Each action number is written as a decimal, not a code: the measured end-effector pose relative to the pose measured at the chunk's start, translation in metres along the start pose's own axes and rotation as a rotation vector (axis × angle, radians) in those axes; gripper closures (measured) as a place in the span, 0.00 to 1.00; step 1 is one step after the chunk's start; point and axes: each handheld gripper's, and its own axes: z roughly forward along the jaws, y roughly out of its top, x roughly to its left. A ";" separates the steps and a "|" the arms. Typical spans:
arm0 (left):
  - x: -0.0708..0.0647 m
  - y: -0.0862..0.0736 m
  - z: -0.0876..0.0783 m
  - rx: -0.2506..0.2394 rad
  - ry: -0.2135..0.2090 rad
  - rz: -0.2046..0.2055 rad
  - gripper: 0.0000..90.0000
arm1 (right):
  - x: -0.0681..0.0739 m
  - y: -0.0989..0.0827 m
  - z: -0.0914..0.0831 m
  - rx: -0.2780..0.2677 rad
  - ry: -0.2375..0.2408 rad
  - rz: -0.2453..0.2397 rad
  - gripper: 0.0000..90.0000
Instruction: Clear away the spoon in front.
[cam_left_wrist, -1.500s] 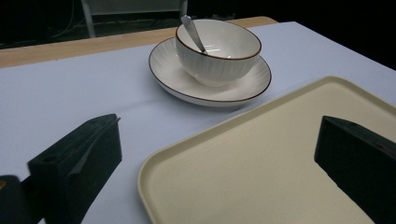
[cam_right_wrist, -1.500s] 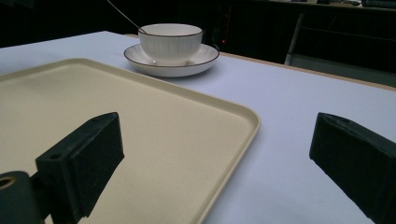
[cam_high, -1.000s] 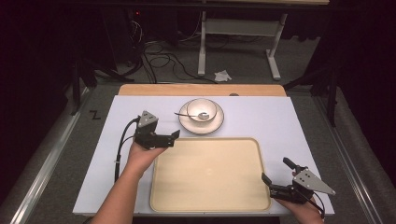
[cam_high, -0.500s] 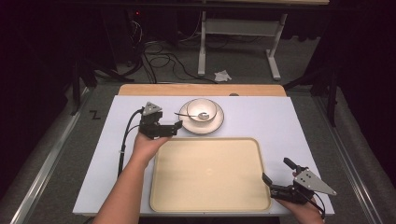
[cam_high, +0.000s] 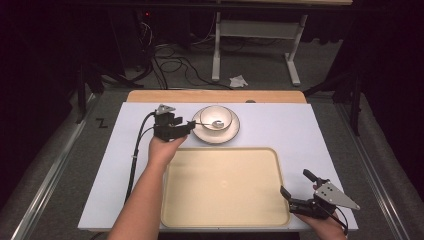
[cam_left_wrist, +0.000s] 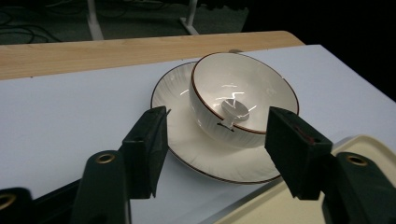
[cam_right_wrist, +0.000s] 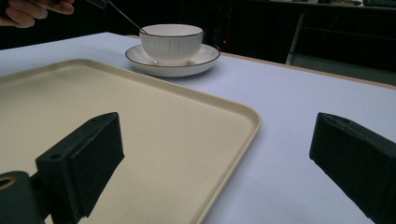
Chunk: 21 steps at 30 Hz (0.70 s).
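The left gripper (cam_high: 189, 125) was at the far left part of the white table (cam_high: 300, 130), pointing sideways at the crockery. Its jaws had just been closing and stood about half apart. In the left gripper view the two black pads flanked the near side of the bowl (cam_high: 216, 108) with open space between them, and neither pad pressed on anything.

The bowl, white with a dark rim line, stood upright in the middle of a saucer (cam_high: 232, 132) of the same pattern. The saucer lay on the table just beyond the far edge of the tray (cam_high: 220, 190), near that edge's left half.

A spoon (cam_high: 212, 123) rested in the bowl, scoop down inside and handle leaning over the rim on the side facing the left gripper. In the right gripper view the handle rose at a slant from the rim toward the left hand (cam_right_wrist: 32, 9). In the high view the handle's end reached the left jaw tips. Whether it lay between the pads or touched one could not be determined.

The right gripper (cam_high: 295, 183) was low at the near right corner of the tray, jaws spread wide. One jaw sat over the tray surface, the other over bare table beyond the rim, with nothing held between them.

The tray was cream, rectangular and lay flat on the near half of the table.
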 end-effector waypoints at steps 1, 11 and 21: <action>0.000 0.000 0.000 -0.002 -0.003 -0.004 0.52 | 0.000 0.000 0.000 0.000 0.000 0.001 0.04; 0.002 0.001 0.003 0.009 -0.038 -0.074 0.72 | 0.002 0.000 0.001 0.008 0.003 0.005 0.04; -0.002 0.002 0.003 -0.005 -0.033 -0.081 0.92 | 0.000 0.000 -0.001 -0.002 -0.003 0.009 0.04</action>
